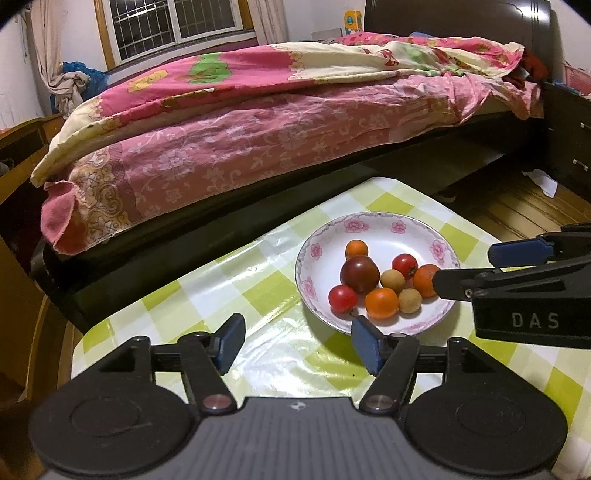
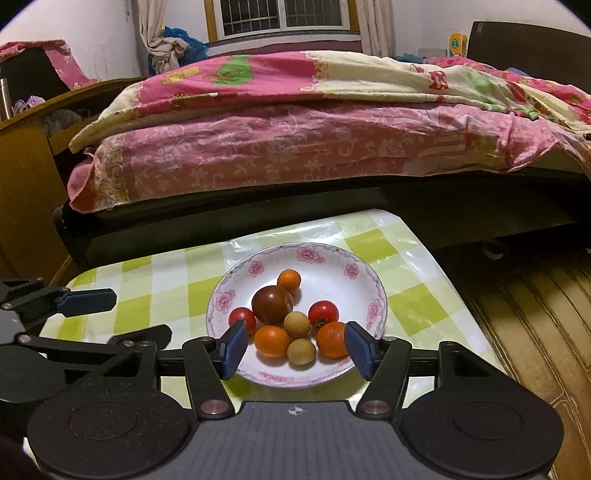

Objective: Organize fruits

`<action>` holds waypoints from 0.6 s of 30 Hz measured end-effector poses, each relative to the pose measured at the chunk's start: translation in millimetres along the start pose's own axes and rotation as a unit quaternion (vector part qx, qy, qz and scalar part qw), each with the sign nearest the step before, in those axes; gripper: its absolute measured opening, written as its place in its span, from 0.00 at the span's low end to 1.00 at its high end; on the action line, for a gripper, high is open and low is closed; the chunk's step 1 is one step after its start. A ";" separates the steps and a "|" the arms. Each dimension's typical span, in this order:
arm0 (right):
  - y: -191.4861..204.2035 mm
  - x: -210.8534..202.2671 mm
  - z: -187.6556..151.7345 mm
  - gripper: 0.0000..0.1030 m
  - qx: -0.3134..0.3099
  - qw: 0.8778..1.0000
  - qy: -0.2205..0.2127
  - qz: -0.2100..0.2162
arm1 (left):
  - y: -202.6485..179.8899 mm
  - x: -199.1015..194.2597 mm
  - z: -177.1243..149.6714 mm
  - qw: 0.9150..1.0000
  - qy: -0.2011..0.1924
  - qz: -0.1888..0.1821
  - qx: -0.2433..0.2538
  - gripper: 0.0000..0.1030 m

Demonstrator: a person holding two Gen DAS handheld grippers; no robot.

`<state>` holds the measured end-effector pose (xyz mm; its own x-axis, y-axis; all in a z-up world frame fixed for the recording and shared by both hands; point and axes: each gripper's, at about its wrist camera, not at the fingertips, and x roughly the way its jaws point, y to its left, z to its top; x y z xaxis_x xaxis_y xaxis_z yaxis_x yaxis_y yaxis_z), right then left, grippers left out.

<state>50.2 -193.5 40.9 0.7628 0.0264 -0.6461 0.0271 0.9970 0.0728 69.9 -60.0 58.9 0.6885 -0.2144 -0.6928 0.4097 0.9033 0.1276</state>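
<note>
"DAS" is printed in pale letters on the black body of the right gripper (image 1: 461, 269), readable in the left wrist view; no other legible text.

Left gripper (image 1: 297, 345): jaws spread wide, nothing between the blue pads, hovering over the green-checked tablecloth (image 1: 221, 280) just left of the plate's near rim.

Right gripper (image 2: 295, 347): jaws also wide, holding nothing. Pads sit low over the near rim of the plate (image 2: 332, 269), straddling the front fruits. Right pad looks against the orange at the plate's right side (image 2: 330, 341); actual contact can't be confirmed.

Floral-rimmed white plate holds all the fruit: three small oranges, two red cherry tomatoes (image 2: 323, 313), two tan longans (image 2: 297, 325), one large dark tomato (image 2: 272, 304), clustered together.

Behind the table: bed with pink floral quilt (image 2: 295, 147), then the barred window (image 2: 284, 16).
</note>
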 end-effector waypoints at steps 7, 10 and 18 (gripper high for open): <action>4.5 -14.2 -13.1 0.55 0.000 1.000 0.006 -0.003 | 2.4 -10.5 -12.4 1.000 0.001 0.008 -0.003 0.77; 6.0 -19.0 -18.7 0.55 0.003 1.000 0.009 -0.004 | 1.7 -12.4 -19.7 1.000 0.005 0.010 -0.001 0.79; 12.3 -32.1 -32.1 0.55 0.008 1.000 0.012 -0.003 | -3.8 -22.3 -31.9 1.000 0.000 0.011 0.007 0.85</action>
<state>5.3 -179.8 38.2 0.7467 0.0222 -0.6647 0.0417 0.9959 0.0800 33.9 -46.8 51.2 0.6970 -0.1941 -0.6903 0.4021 0.9029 0.1521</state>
